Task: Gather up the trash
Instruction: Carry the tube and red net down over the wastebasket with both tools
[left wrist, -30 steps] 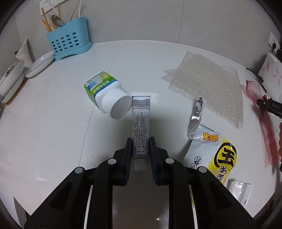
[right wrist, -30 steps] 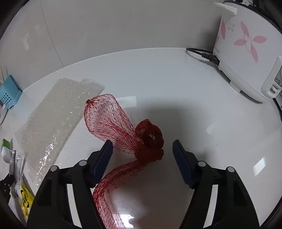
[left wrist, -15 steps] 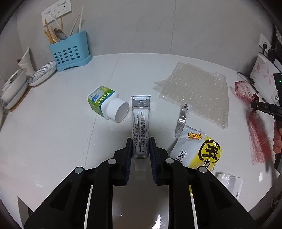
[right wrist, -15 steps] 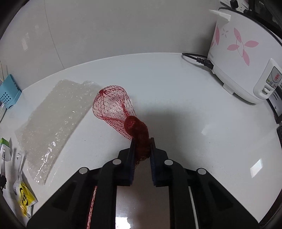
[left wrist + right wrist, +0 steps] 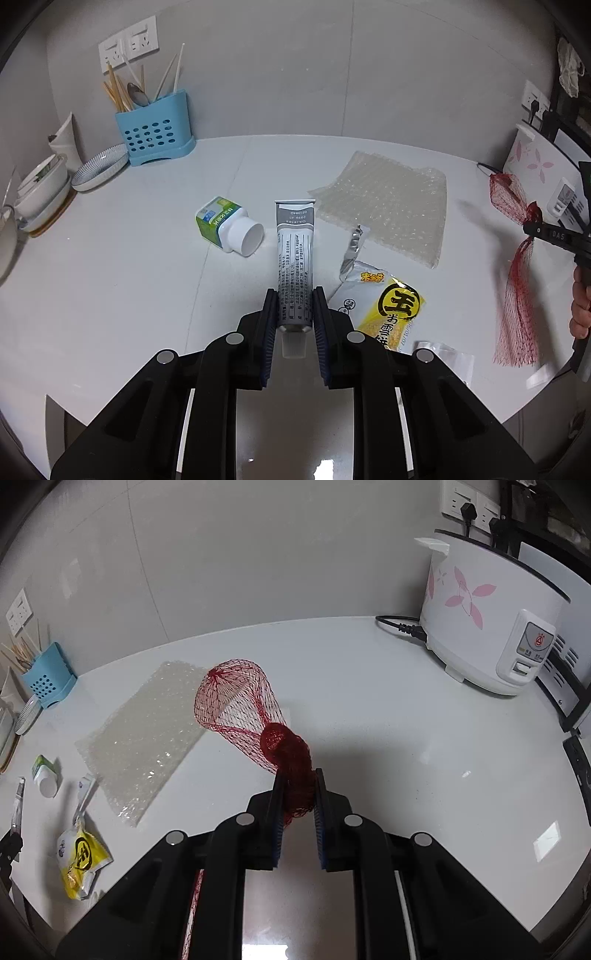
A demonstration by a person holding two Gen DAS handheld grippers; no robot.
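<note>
Two jaws pinching: left gripper [image 5: 294, 308] on tube [image 5: 294, 258] | right gripper [image 5: 298, 788] on red net bag [image 5: 255, 720] | blue caddy [image 5: 155, 129] holds utensils [image 5: 135, 88]

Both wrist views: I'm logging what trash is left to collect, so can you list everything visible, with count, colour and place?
tube: 1, grey, held in the left tool
net bag: 1, red, bunched part pinched in the right tool
bubble wrap: 1 sheet, clear, flat on the counter
snack packet: 1, yellow and white, torn open, right of the tube
bottle: 1, white with green label, on its side, open, left of the tube
clear wrapper: 1, near counter edge
utensil holder: 1, blue, by the wall
dishes: several, white, far left
rice cooker: 1, white with pink flowers, far right
counter: 1, white
left tool: shut on tube
right tool: shut on net bag
hand: 1, right edge
</note>
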